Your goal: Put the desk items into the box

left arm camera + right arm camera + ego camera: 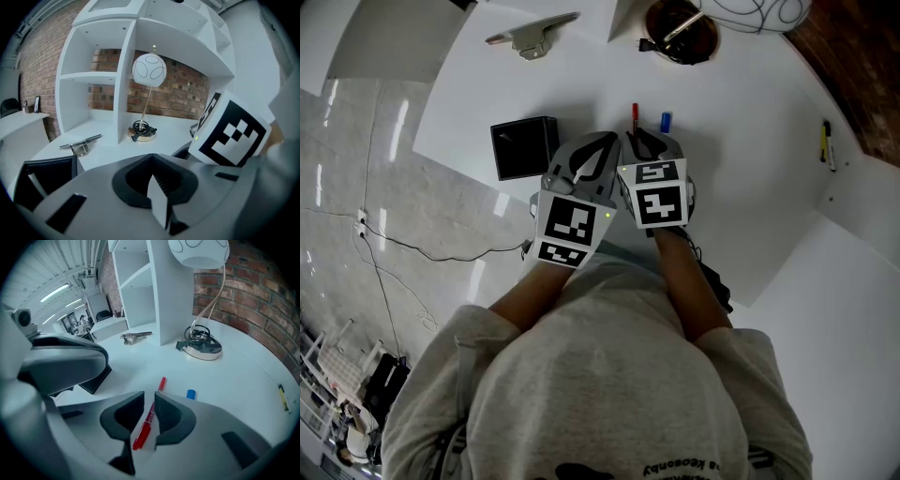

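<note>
From the head view, you hold both grippers side by side over the white desk (750, 141). Your left gripper (602, 141) sits just right of the black box (525, 147), which stands open on the desk. Your right gripper (645, 141) points down at the red pen (635, 114). The pen's far end shows past the tips, with the blue pen (666, 121) just beside it on the right. A yellow pen (828, 143) lies well apart near the right edge. A metal tool (532, 33) and the lamp (680, 33) sit at the far side.

In the left gripper view, your left gripper (150, 159) has its jaws drawn together at the tips. A pale wedge shows in the seam, and you cannot tell what it is. The box (44, 180) is at the lower left and the metal tool (80, 144) lies beyond it. The lamp (149, 70) stands by the shelf (126, 93).

In the right gripper view, your right gripper (149, 397) has its jaws narrowly apart. The red pen (161, 384) runs lengthwise through the gap and lies on the desk, with no pad visibly pressing on it. The blue pen (191, 393) pokes out just right of the right jaw. The box (96, 380) sits to the left, half behind your other gripper.
</note>
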`<action>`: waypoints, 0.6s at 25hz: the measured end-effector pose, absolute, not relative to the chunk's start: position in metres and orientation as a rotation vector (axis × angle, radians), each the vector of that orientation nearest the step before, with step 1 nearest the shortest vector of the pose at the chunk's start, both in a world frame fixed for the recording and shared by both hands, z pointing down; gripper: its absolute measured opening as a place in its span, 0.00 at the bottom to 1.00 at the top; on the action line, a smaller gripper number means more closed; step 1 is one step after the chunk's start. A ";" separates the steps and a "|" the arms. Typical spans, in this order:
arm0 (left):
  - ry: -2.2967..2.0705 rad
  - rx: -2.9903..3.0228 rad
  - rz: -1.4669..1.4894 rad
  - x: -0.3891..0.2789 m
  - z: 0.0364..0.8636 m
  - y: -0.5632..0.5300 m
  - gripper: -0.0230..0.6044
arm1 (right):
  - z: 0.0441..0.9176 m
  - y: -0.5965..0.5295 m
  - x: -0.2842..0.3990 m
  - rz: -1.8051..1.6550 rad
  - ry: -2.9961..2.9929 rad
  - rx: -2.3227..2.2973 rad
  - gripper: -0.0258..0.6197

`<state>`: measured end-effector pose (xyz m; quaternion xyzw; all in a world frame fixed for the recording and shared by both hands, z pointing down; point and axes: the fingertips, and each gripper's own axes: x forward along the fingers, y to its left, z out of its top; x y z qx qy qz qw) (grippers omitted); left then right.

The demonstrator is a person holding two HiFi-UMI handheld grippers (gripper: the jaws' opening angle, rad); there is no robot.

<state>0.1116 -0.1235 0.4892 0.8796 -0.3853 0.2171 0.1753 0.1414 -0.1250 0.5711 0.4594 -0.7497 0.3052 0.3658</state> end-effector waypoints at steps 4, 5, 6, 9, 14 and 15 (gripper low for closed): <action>-1.091 2.486 0.605 0.110 0.488 -0.124 0.04 | 0.575 -0.128 0.143 0.845 -1.893 1.206 0.17; -1.088 2.486 0.605 0.110 0.488 -0.124 0.04 | 0.577 -0.128 0.144 0.873 -1.875 1.217 0.17; -1.085 2.486 0.606 0.110 0.489 -0.124 0.04 | 0.579 -0.127 0.145 0.904 -1.853 1.228 0.17; -1.076 2.484 0.610 0.110 0.490 -0.123 0.04 | 0.584 -0.125 0.147 0.963 -1.798 1.251 0.18; -1.075 2.464 0.605 0.109 0.492 -0.125 0.04 | 0.592 -0.124 0.152 1.015 -1.706 1.266 0.19; -1.074 2.460 0.606 0.109 0.492 -0.125 0.04 | 0.594 -0.123 0.152 1.034 -1.691 1.265 0.19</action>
